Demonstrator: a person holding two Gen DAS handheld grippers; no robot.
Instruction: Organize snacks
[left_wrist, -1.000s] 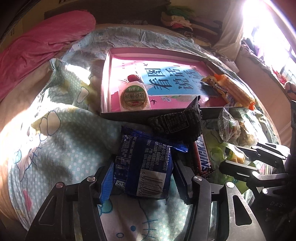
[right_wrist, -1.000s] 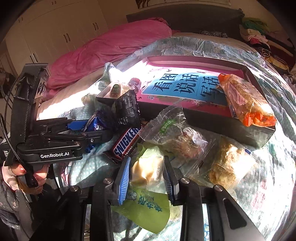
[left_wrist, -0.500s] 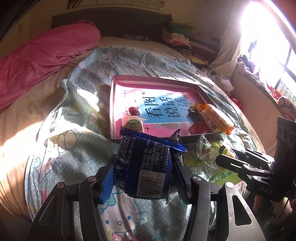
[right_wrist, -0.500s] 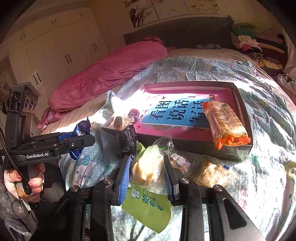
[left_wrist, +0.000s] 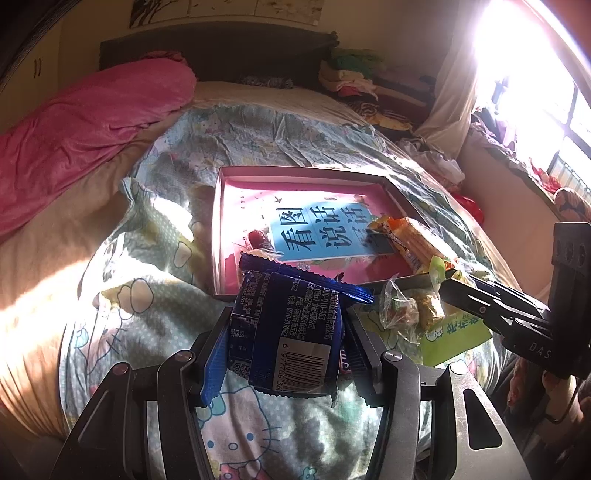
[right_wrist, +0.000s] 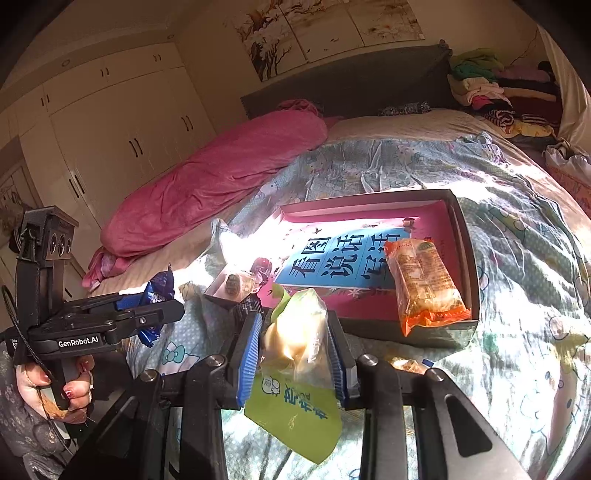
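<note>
In the left wrist view, the blue packet (left_wrist: 286, 328) held in the left claw (left_wrist: 286, 332) hides the near edge of the pink box (left_wrist: 221, 206) and most of a round-lidded cup behind its crimped top. Its barcode digits run off under the lower fold. Small snacks in clear wrappers (left_wrist: 400, 314) are too jumbled to tell apart. Glare from the window (left_wrist: 517, 74) washes out that corner. In the right wrist view, the green-and-clear pouch (right_wrist: 295, 354) in the right claw (right_wrist: 295, 350) covers the bedspread (right_wrist: 517, 295) behind it, and the frame's bottom edge cuts off both claw bodies.
</note>
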